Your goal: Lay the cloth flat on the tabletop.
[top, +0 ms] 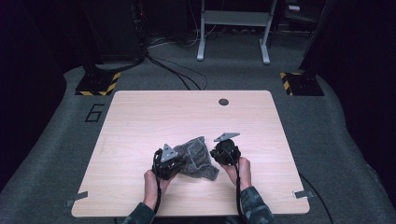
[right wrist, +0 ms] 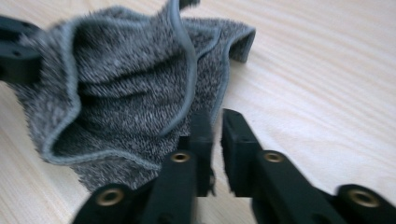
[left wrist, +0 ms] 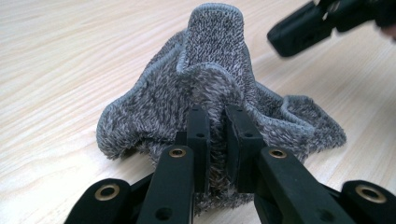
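The left hand-held gripper (left wrist: 217, 140) is pinching a fold of the grey fuzzy cloth (left wrist: 210, 88), jaws nearly closed on it. The right hand-held gripper (right wrist: 215, 140) is sitting at the cloth's hem, jaws narrowly parted, seemingly gripping nothing. The cloth is lying bunched near the counter's (top: 140, 112) near edge; spreading or folding looks barely begun.

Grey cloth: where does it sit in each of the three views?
High view: grey cloth lies low centre, between the two grippers.
Left gripper view: centre, bunched up, a fold pinched by the left gripper.
Right gripper view: upper left.
Shared landmark: the pale wooden table.
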### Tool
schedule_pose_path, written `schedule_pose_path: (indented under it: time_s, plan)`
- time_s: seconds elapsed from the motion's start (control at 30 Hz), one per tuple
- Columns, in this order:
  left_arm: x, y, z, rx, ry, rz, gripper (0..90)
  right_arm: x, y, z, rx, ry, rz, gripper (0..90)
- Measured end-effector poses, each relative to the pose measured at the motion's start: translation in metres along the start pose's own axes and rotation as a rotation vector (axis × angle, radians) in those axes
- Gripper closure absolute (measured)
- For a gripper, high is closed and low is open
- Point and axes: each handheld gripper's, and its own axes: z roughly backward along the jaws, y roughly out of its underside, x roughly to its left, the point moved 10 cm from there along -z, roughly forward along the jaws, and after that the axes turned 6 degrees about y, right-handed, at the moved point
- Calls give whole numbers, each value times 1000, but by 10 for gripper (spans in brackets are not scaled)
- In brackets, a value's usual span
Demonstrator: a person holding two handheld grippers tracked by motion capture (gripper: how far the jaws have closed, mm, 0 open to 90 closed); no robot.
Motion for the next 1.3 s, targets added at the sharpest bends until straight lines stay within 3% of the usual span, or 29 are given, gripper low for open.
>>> schedule_pose_path:
  time_s: [0.07, 0.2, 0.27, 0.4, 0.5, 0.8, 1.1, 1.3]
  plan:
    - [0, 0, 1, -5, -3, 1, 804, 4, 3, -12, 30, -12, -12, 671]
    - [2, 2, 2, 1, -3, -2, 804, 7, 3, -21, 42, -27, -19, 661]
    - [3, 2, 2, -7, -8, 3, 803, 9, 3, -27, 56, -28, -11, 675]
    - [5, 5, 5, -13, -15, 4, 801, 15, 8, -36, 93, 8, 55, 779]
    - [8, 7, 7, -18, -30, 4, 800, 15, 9, -38, 92, 19, 82, 825]
    - [17, 14, 16, -19, -56, 27, 801, 10, 13, -36, 88, 60, 93, 860]
    - [22, 32, 23, 15, -57, 60, 804, -5, 26, -25, 99, 90, 55, 860]
    - [25, 45, 28, 57, -67, 71, 802, -10, 34, -17, 101, 81, 21, 858]
